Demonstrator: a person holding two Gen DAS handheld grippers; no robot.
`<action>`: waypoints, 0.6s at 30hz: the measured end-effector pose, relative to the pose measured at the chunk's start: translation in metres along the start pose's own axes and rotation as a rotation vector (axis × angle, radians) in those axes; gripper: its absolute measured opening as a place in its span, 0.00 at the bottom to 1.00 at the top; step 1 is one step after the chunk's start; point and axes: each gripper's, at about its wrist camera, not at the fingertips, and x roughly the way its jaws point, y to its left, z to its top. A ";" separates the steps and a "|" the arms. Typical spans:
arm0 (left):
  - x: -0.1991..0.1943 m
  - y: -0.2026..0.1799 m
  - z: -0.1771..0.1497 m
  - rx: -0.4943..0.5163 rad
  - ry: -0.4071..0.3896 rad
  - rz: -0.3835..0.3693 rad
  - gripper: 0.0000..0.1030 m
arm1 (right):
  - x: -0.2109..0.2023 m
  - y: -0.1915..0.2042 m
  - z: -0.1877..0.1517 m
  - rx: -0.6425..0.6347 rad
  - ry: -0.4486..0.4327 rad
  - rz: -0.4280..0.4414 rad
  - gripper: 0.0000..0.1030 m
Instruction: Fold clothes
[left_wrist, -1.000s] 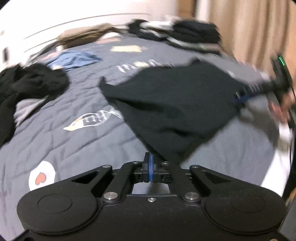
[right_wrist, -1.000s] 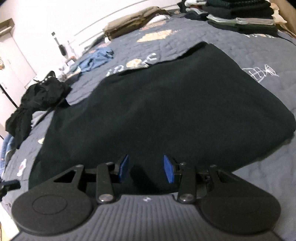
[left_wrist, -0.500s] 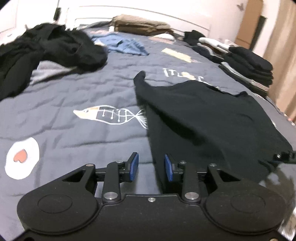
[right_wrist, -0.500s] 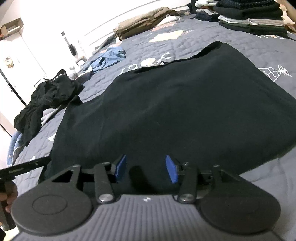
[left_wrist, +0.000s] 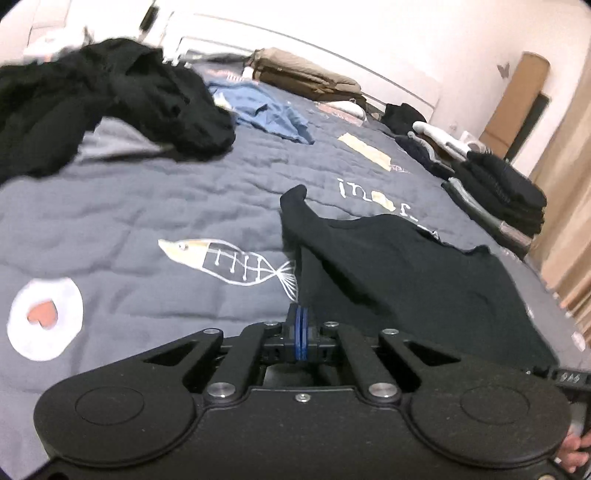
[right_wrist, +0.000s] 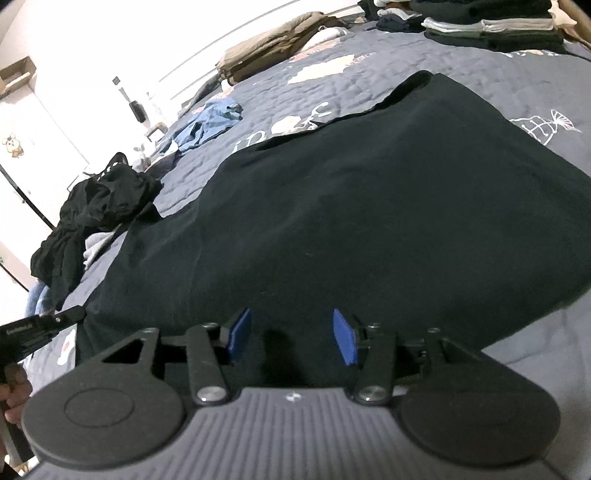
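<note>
So the black garment (right_wrist: 369, 206) is spread out on the grey quilted bedspread (left_wrist: 147, 206), mostly flat, with one narrow bit sticking out toward the middle of the bed and a ridge of folded cloth running along its left side in the left wrist view.

Left gripper (left_wrist: 302, 334) has its 2 blue pads pressed tight together, right at the near-left edge of the garment. Can't tell if any cloth is actually pinched in there, the pads look like they're closed on each other with nothing visible between.

Right gripper (right_wrist: 291, 334) is released, its blue pads (right_wrist: 345, 341) standing apart and easing wider, hovering over the near edge of the garment. Black cloth lies under the gap but the pads aren't pressing on it.

Around the bed: a crumpled black pile (left_wrist: 107, 103) at the far left, a blue garment (left_wrist: 266, 114) behind it, something tan folded (left_wrist: 303, 74) by the headboard, and a stack of folded clothes (left_wrist: 502, 199) on the far right. Bedspread has a fish skeleton print (left_wrist: 229, 262) just beside the garment.
</note>
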 end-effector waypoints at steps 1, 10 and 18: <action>0.002 -0.002 0.002 0.010 0.005 -0.002 0.03 | 0.000 0.000 0.000 0.003 0.001 0.000 0.48; 0.045 -0.024 0.015 0.154 0.005 0.078 0.28 | -0.002 0.015 0.005 -0.055 -0.007 0.052 0.49; 0.073 -0.032 0.013 0.164 0.013 0.085 0.21 | 0.004 0.046 0.024 -0.182 -0.033 0.120 0.51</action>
